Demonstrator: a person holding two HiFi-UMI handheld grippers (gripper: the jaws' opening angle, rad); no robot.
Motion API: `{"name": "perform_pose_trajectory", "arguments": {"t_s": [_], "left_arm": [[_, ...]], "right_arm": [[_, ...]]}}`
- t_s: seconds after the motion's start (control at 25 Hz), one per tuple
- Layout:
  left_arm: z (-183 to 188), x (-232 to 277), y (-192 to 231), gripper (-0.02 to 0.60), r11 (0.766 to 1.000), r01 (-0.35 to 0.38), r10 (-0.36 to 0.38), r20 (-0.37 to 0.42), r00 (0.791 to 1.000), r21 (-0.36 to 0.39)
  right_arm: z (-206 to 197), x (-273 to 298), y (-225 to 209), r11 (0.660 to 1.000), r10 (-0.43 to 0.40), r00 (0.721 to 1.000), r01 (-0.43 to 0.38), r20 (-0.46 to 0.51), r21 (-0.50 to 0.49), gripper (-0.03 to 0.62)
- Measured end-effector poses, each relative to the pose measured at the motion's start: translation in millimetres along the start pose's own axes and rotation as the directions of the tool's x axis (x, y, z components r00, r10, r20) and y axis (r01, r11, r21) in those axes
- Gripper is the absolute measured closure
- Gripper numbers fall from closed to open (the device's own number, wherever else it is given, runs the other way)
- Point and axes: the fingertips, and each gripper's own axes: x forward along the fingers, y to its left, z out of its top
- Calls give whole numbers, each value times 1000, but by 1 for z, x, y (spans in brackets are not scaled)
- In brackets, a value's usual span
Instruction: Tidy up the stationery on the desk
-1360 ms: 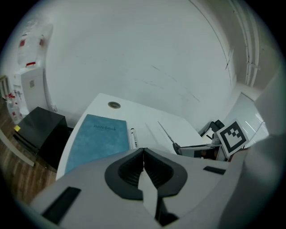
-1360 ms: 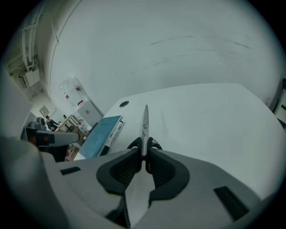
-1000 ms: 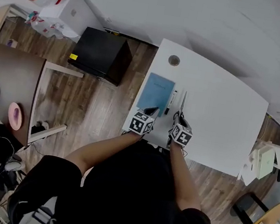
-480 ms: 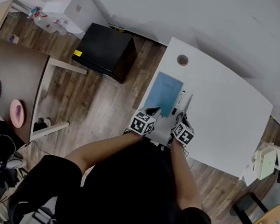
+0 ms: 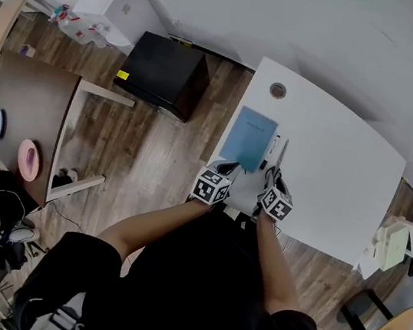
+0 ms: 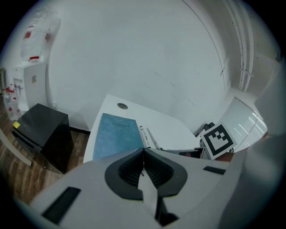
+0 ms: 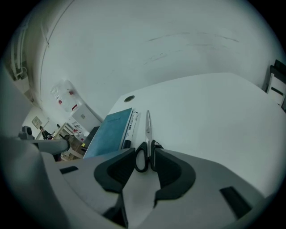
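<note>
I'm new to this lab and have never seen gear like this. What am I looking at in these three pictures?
There is no robot here. A person holds a two-jaw gripper in each hand. The head view comes from a camera on the person's head, looking down. The other two views come from cameras riding on the grippers, looking along their jaws.

On the white desk lie a blue notebook, a marker and scissors, side by side.

The left gripper is shut and holds nothing. The right gripper has just been opening its jaws. The scissors' handles lie between them, and they seem released rather than gripped.
</note>
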Motion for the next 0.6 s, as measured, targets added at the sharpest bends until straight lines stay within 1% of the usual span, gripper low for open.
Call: {"name": "perform_pose_trajectory", "arguments": {"t_s": [0.16,0.28,0.36,0.4,0.48,0.6], "left_arm": [[8,-4,-14,568,999,19,-20,30,999,40],[18,-6,-31,568,996,24,-29,62,998,87],[26,-14,-46,568,994,13,-23,98,995,106],[31,-20,-55,568,994,7,-21,121,992,111],[38,-33,-76,568,993,-5,-15,167,986,118],[43,-55,-120,568,987,-31,-9,242,970,159]], "right_arm": [[7,-24,-1,1000,27,998,-28,51,4,462],[23,-54,-6,999,31,994,-28,105,-34,467],[27,-75,-9,997,39,993,-31,113,-77,520],[30,-87,-9,994,51,992,-40,116,-98,532],[38,-113,-6,988,101,984,-82,146,-131,547],[45,-160,-1,968,193,958,-152,211,-198,557]]}}
